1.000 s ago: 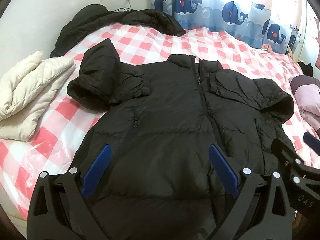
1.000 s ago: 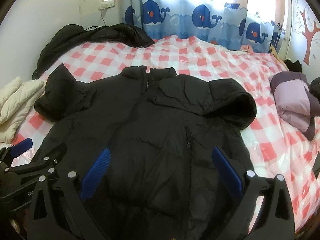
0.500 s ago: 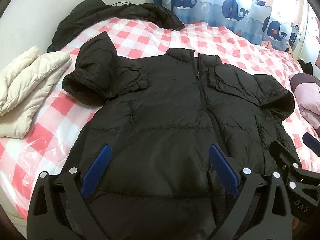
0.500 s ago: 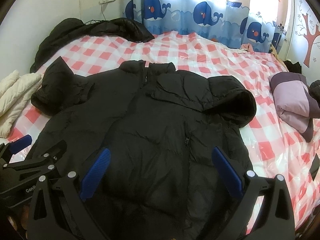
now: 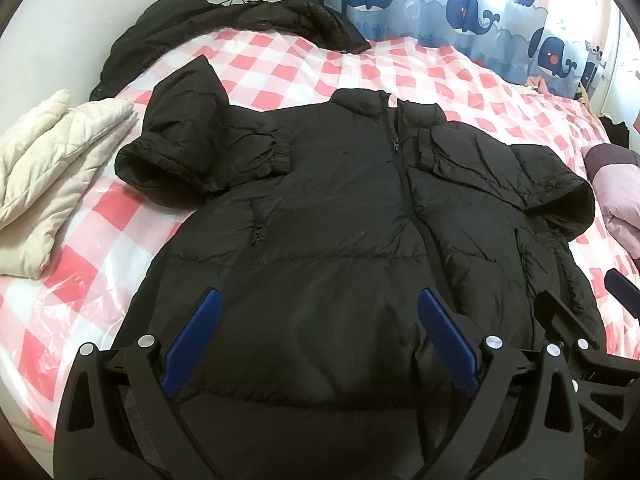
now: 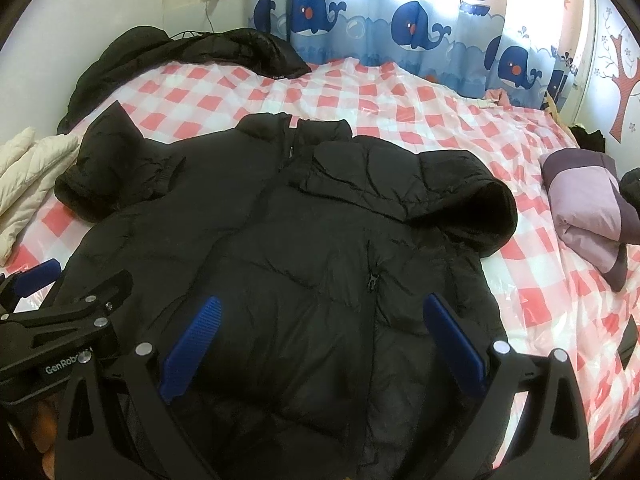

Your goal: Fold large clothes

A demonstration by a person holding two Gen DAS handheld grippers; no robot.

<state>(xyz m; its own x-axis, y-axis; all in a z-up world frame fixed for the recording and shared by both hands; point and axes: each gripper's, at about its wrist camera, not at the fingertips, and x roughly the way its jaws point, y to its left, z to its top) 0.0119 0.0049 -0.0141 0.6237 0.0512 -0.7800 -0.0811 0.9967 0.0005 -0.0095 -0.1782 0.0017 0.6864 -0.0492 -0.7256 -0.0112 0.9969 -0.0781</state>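
Change since 1 second ago: both grippers have moved forward and lower over the hem; the jacket fills more of each view and itself lies as before.

Item 1, far left: cream quilted garment (image 5: 52, 168), folded, at the bed's left edge, apart from the jacket.

Item 2, far corner: second black coat (image 5: 240, 24), heaped by the wall, not folded.

Item 3, centre: black puffer jacket (image 5: 340, 220), the piece in hand. Front up on the checked bed (image 5: 400, 68), zipped, collar toward the curtain. Both sleeves are already turned in across the chest, cuffs near the zip: left sleeve (image 5: 200, 160), right sleeve (image 6: 420, 192). Body and hem are still spread flat.

Item 4: left gripper (image 5: 320, 340), over the hem on the left half. Fingers (image 5: 192, 340) spread wide, holding nothing; contact with the cloth cannot be told.

Item 5: right gripper (image 6: 324, 344), over the hem on the right half, just beside the left one. Fingers (image 6: 456, 344) equally wide apart, empty.

Item 6, far right: lilac-and-purple garment (image 6: 588, 208), folded, well apart.

Status, as judged: sleeve folds done, about halfway. Remaining: take the hem with both grippers and carry it up toward the collar, then square the bundle. The black coat in the corner looks to be left to fold after.
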